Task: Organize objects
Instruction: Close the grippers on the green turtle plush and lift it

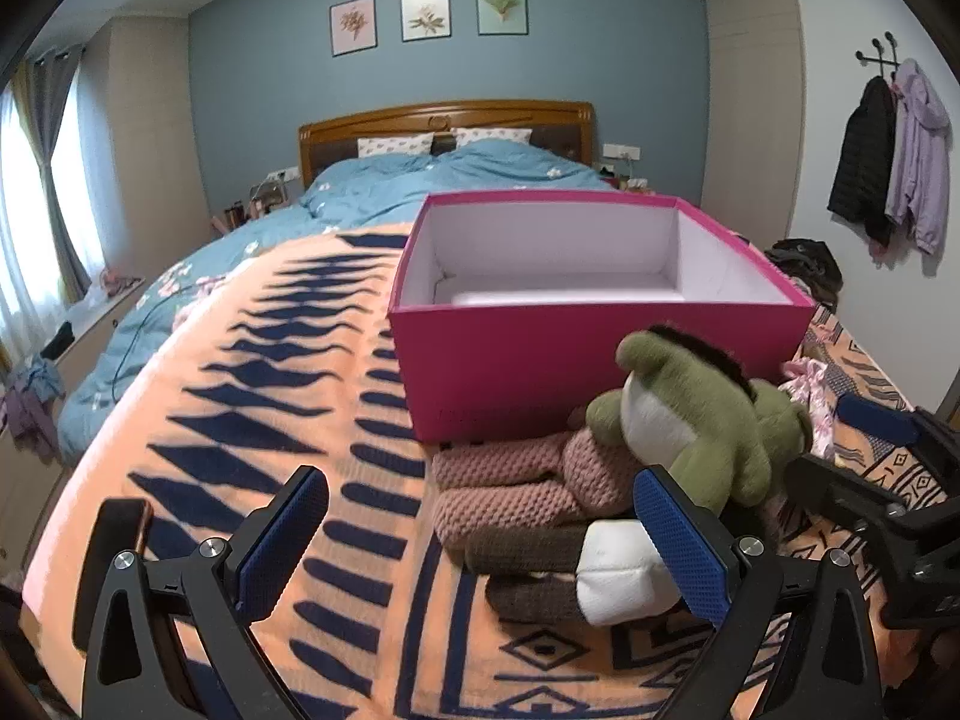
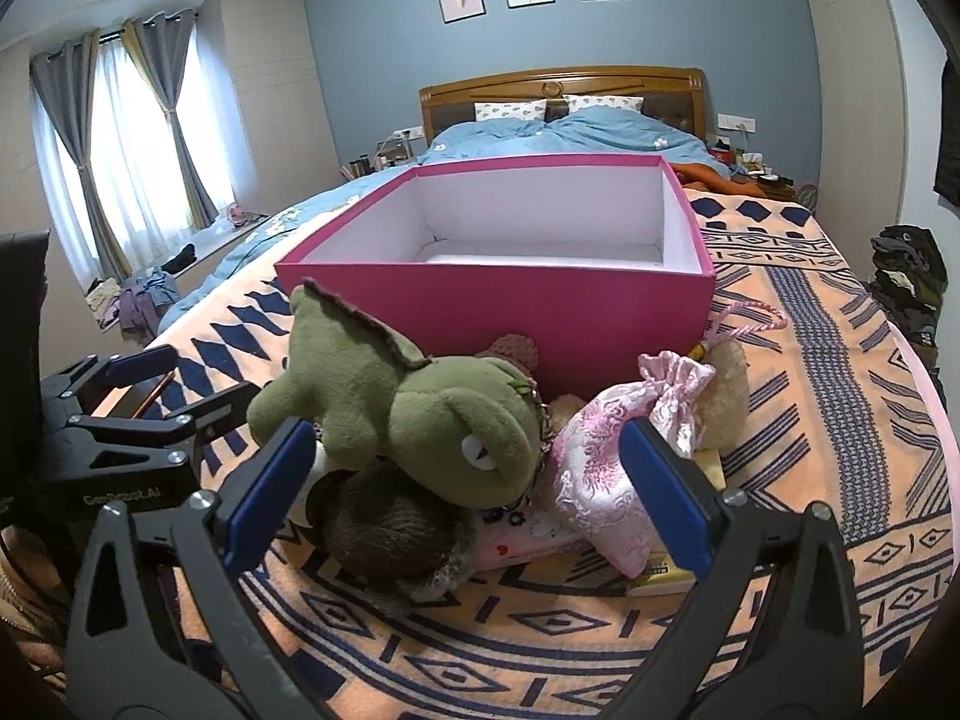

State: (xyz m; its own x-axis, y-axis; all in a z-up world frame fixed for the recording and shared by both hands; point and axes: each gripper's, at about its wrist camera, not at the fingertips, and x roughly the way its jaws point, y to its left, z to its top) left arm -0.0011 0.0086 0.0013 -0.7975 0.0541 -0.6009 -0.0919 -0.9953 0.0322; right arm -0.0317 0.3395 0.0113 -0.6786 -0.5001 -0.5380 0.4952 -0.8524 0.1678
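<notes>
An open, empty pink box (image 1: 540, 360) (image 2: 510, 306) stands on the orange patterned blanket (image 1: 240, 420) (image 2: 810, 420). In front of it lies a pile: a green plush frog (image 1: 708, 414) (image 2: 420, 414), a folded pink knit (image 1: 516, 492), a dark knit (image 2: 384, 528), a pink satin pouch (image 2: 606, 462) and a cream plush (image 2: 729, 384). My left gripper (image 1: 480, 546) is open and empty, left of the pile. My right gripper (image 2: 468, 492) is open, its fingers on either side of the frog and pouch, not touching them.
A flat pink item (image 2: 528, 534) and a yellow booklet (image 2: 660, 576) lie under the pile. Blue duvet (image 1: 390, 192) and wooden headboard (image 1: 444, 120) lie beyond the box. Clothes are heaped at the bed's right edge (image 2: 906, 282). Each gripper shows in the other's view (image 1: 888, 480) (image 2: 132, 420).
</notes>
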